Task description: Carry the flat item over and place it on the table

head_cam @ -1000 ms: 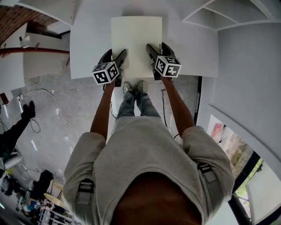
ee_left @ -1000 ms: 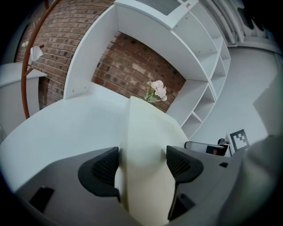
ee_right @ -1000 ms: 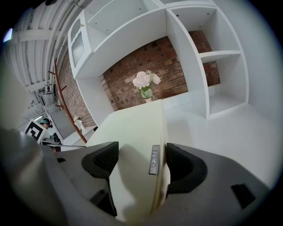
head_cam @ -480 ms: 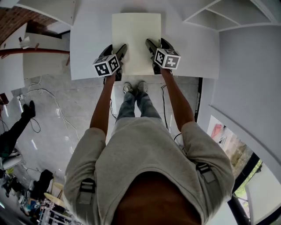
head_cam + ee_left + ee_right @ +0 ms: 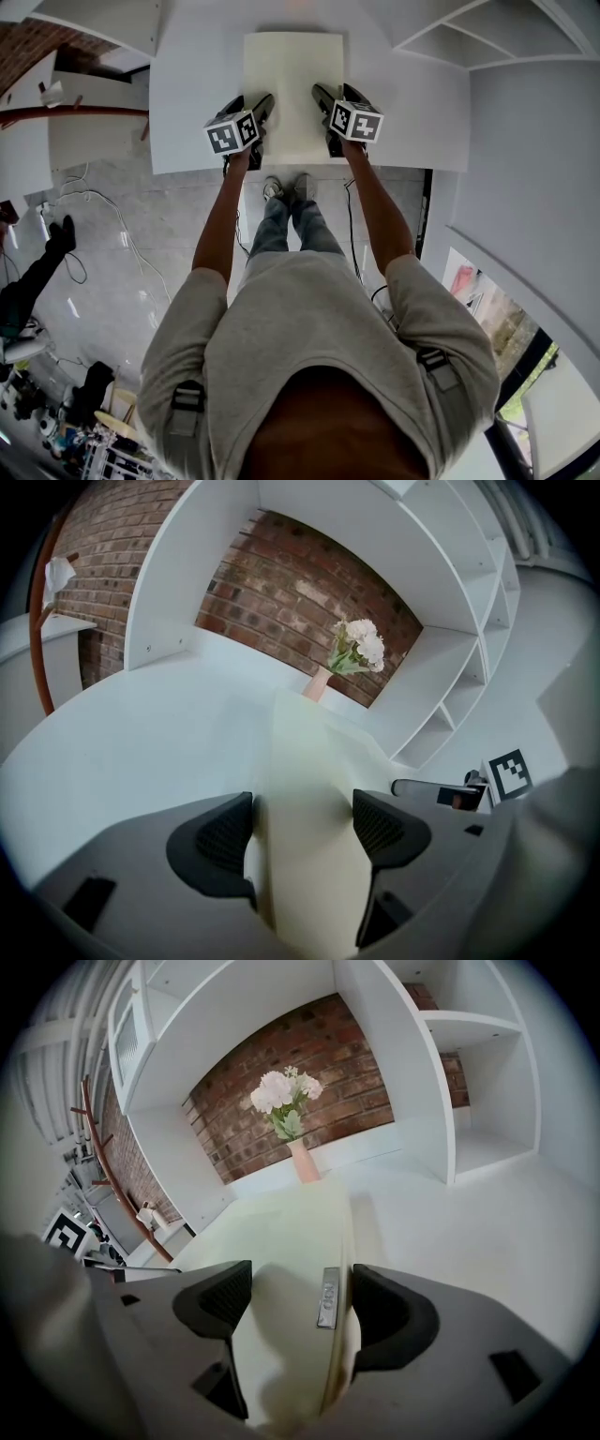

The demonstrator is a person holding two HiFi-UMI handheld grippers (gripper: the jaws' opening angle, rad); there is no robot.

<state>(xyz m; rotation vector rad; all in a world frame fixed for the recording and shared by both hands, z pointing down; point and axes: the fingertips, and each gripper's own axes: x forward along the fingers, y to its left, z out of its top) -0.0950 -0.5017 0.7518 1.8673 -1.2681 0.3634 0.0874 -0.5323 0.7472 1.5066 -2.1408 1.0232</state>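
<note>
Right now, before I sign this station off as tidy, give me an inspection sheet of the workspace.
Surface: white table, no marks seen.
Job's things: pale board over the table's near side; resting or not, cannot tell.
Clutter: vase of flowers beyond the board; oddments on the floor.
Grippers: left gripper and right gripper each shut on the board's near edge.
Cables: loose cables on the floor, left.
Surroundings: white shelves, brick wall, another person at left.

The flat item [image 5: 292,84] lies on the table [image 5: 403,103] — left claw [image 5: 251,103] at its left edge, right claw [image 5: 336,96] opposite.
</note>
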